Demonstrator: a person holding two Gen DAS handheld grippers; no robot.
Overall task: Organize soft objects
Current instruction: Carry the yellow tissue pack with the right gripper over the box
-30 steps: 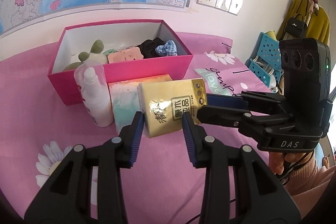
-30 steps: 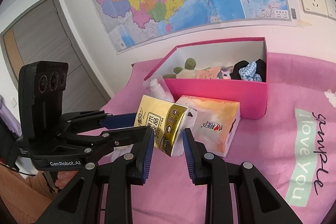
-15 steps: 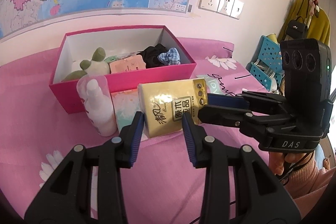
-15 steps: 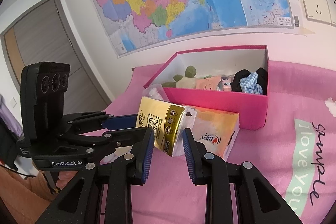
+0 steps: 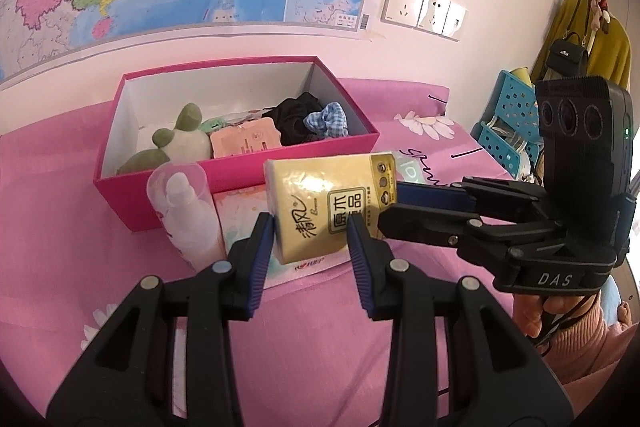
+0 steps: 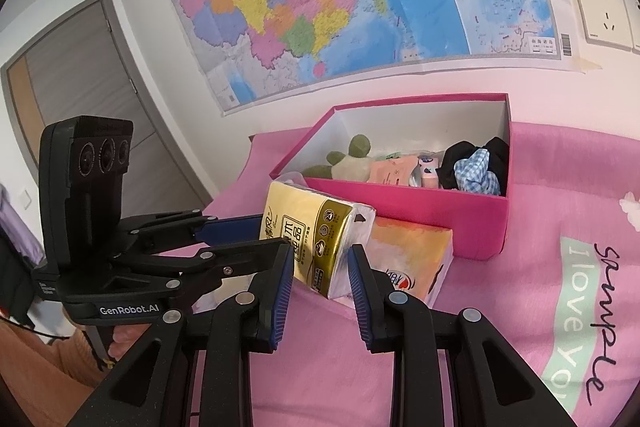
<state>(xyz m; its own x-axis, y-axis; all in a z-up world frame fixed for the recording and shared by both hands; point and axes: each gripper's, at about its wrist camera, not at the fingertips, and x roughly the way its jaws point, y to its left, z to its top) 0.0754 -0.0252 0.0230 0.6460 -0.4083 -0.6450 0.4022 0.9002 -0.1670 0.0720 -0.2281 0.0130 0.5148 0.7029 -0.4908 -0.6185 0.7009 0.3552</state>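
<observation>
Two tools clamped on one tissue pack (image 5: 332, 203)

We held it with left tool (image 5: 310, 247) and right tool (image 6: 320, 269); uneven pulling could tear the wrapper before the box (image 5: 240, 179).

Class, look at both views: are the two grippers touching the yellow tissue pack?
Touching. In each wrist view that gripper's own pads press the yellow tissue pack: the left gripper on one end, the right gripper on the other.
</observation>
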